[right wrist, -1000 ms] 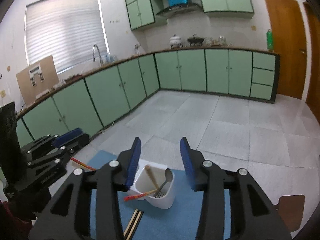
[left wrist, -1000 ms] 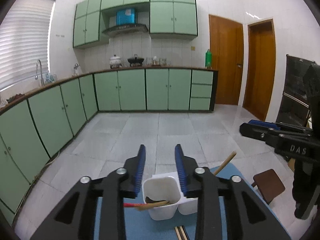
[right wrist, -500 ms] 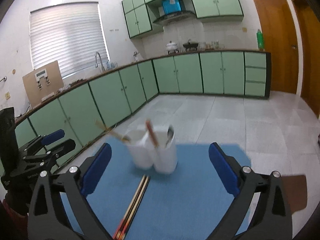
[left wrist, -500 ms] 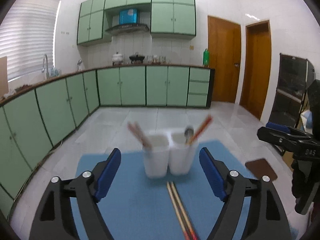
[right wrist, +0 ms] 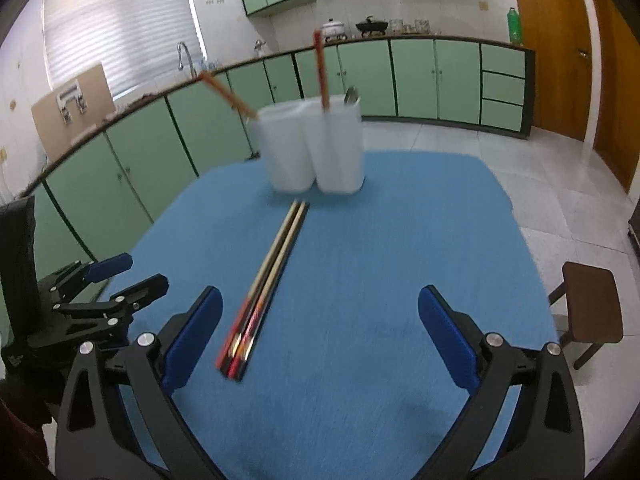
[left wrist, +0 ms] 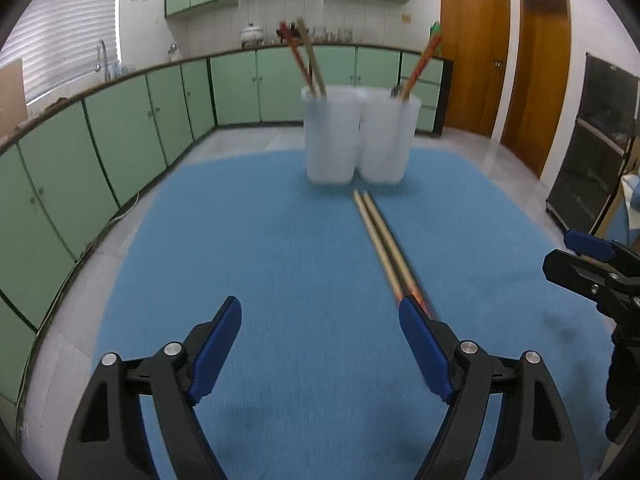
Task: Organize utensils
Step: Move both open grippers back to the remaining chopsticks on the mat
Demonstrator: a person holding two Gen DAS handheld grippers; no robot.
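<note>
A white two-compartment holder point(left wrist: 360, 136) point(right wrist: 316, 148) stands at the far side of the blue mat point(left wrist: 280, 260) point(right wrist: 380, 260). It holds chopsticks point(left wrist: 306, 60) point(right wrist: 320, 68) and a metal spoon point(right wrist: 351, 94). A pair of chopsticks point(left wrist: 384, 240) point(right wrist: 268, 272) lies on the mat, pointing at the holder. My left gripper point(left wrist: 320, 340) is open and empty, its right finger near the chopsticks' red ends. My right gripper point(right wrist: 320, 332) is open and empty, with the chopsticks' red ends just inside its left finger.
The mat covers a table in a kitchen with green cabinets point(left wrist: 120, 120). A brown stool point(right wrist: 592, 304) stands right of the table. The right gripper shows at the right edge of the left wrist view point(left wrist: 592, 276); the left gripper shows at the left of the right wrist view point(right wrist: 92, 296).
Both grippers have opened wide and pulled back from above the holder, down toward the near part of the mat. The lying chopsticks now reach between the fingers.
</note>
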